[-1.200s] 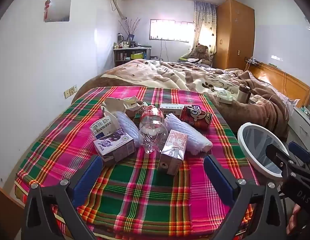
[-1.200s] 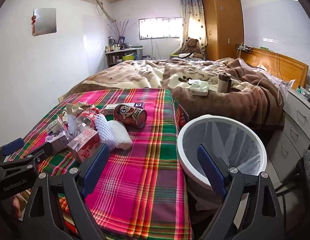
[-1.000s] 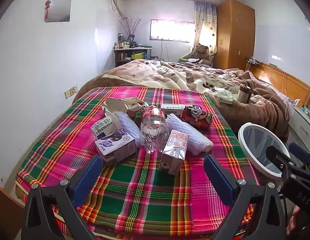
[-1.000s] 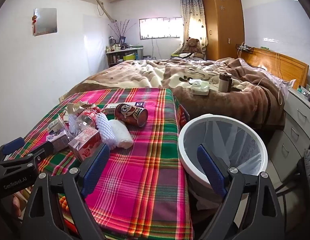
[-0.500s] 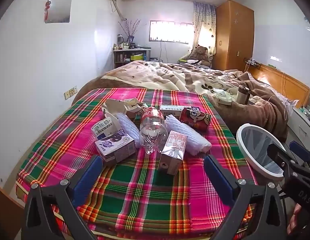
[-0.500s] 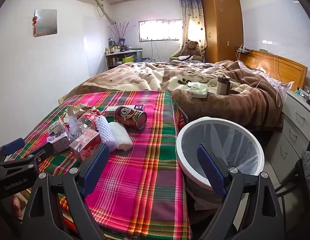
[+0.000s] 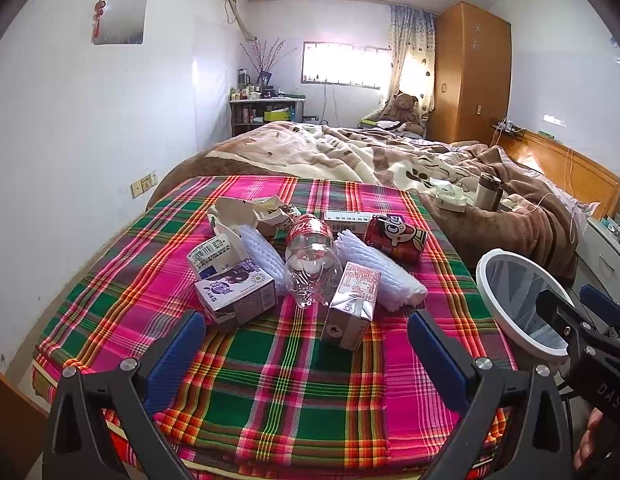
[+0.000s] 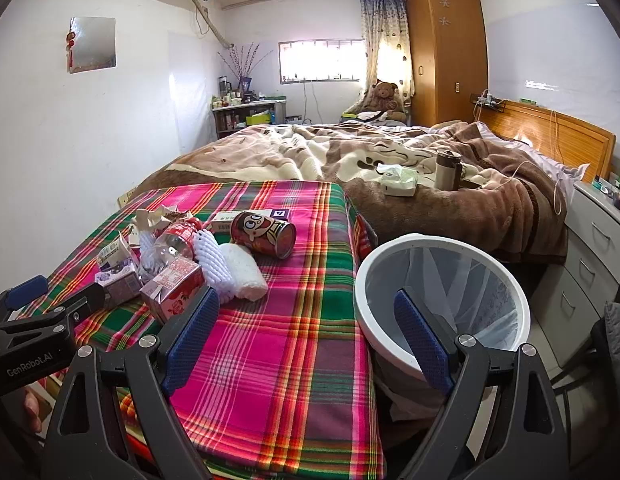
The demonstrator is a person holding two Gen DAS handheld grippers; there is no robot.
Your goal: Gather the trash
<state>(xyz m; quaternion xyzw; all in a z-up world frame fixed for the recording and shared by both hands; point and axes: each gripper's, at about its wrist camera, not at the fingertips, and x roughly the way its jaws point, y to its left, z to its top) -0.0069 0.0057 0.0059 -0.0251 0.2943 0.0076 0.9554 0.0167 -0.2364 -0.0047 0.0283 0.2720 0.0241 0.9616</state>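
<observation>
With both the left gripper (image 7: pixel 305 334) and right gripper (image 8: pixel 305 330) wide apart and empty, the nearest carton (image 7: pixel 352 304) looks light and crushable, best pinched across its flat sides.

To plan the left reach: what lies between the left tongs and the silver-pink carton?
Only bare plaid cloth, seen in the left wrist view. The open left tongs stand just short of the silver-pink carton.

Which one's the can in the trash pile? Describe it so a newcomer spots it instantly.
Start at the pink-and-green plaid cloth covering the table at the foot of the bed. The trash is heaped at its middle; go to the heap's far right edge, the side toward the white round bin. There lies the red cartoon-face metal can on its side, the only cylindrical metal item among cartons, foam sleeves and a clear bottle.
</observation>
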